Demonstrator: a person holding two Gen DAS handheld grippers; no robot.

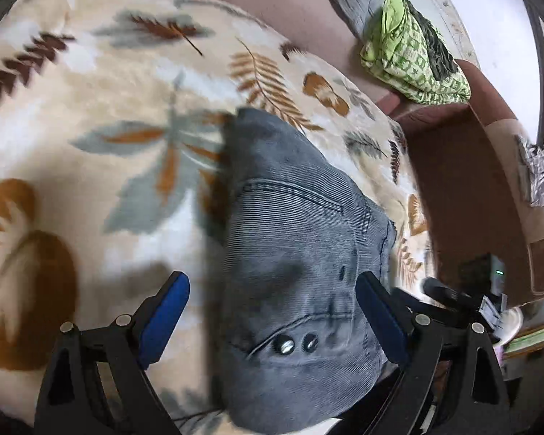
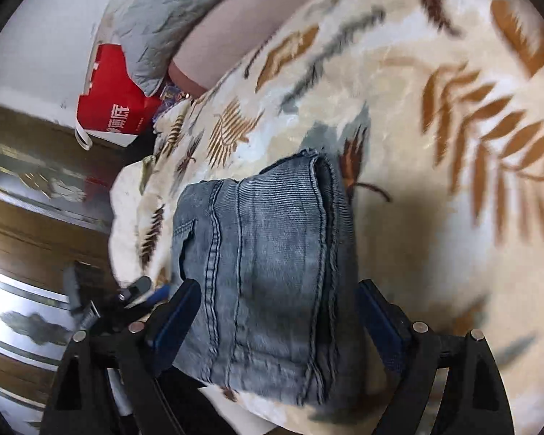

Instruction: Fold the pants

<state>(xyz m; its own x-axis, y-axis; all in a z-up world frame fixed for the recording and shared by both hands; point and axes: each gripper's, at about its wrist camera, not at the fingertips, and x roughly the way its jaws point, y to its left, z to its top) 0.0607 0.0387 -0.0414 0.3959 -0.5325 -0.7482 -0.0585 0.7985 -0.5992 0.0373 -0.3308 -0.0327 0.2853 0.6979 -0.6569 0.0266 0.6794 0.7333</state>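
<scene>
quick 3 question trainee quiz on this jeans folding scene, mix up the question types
1. True or false: the left gripper is clamped shut on the jeans.
2. Multiple choice: the jeans lie on A) a bare wooden table B) a leaf-print blanket C) a tiled floor.
3. Fill in: the bag at the blanket's edge in the right wrist view is ____ in colour.

Key: 1 false, both it and the right gripper are open, fingers either side of the denim; 2 B; 3 red.

I count one folded pair of jeans (image 1: 301, 239), two grippers (image 1: 272, 311) (image 2: 277, 317), one green bundle (image 1: 413, 61), one red bag (image 2: 112, 105).
</scene>
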